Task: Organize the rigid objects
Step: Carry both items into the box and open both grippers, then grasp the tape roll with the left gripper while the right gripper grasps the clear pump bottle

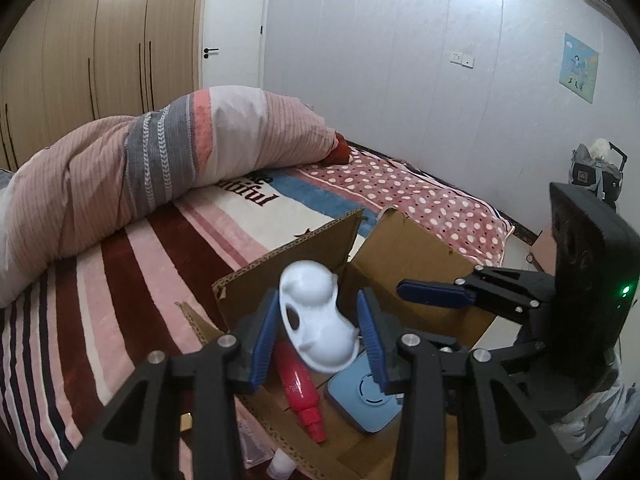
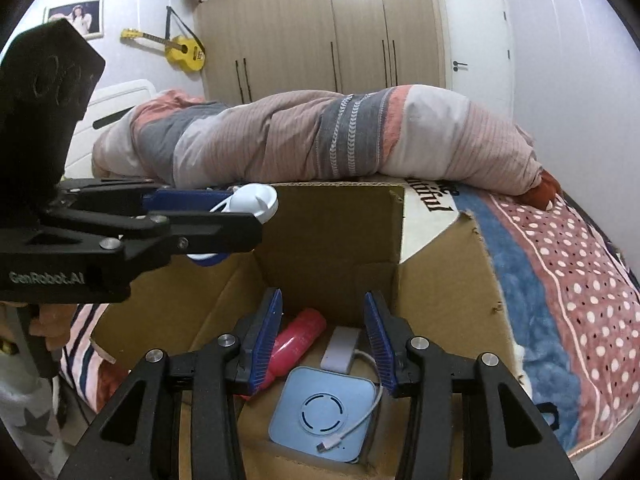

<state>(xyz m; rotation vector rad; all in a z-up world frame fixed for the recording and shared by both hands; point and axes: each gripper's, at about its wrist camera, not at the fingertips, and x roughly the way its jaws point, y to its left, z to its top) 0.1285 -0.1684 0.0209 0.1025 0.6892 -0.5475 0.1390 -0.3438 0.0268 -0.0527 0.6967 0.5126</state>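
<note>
The left gripper [image 1: 318, 300] reaches over the open cardboard box [image 1: 408, 256] with 1 white moulded plastic piece [image 1: 316, 320] between its 2 blue pads, at the centre of the left wrist view. The piece is blurred while the fingers are sharp. It reaches almost from pad to pad, but neither pad seems to press on it, so the claw reads as released, with the piece loose in the gap above the box floor. In the right wrist view the same claw comes in from the upper left, and the white piece pokes out at its tips, over the box's left wall.

The right gripper [image 2: 324, 340] stands at lower centre of its own view, its jaws parted and nothing between them. It points down into the box.

Inside the box, counted:
- 1 red bottle [image 2: 298, 338] lies on its side, just beside the right claw's left pad in the picture.
- 1 pale blue square device [image 2: 324, 412] lies flat at the bottom centre.
- 1 small white adapter [image 2: 340, 348] lies just beyond the device, its cable curling over the device's right edge.

The 1 box sits on a striped blanket [image 1: 120, 300]. 1 rolled quilt [image 1: 160, 160] lies across the upper left, well apart from the box.
</note>
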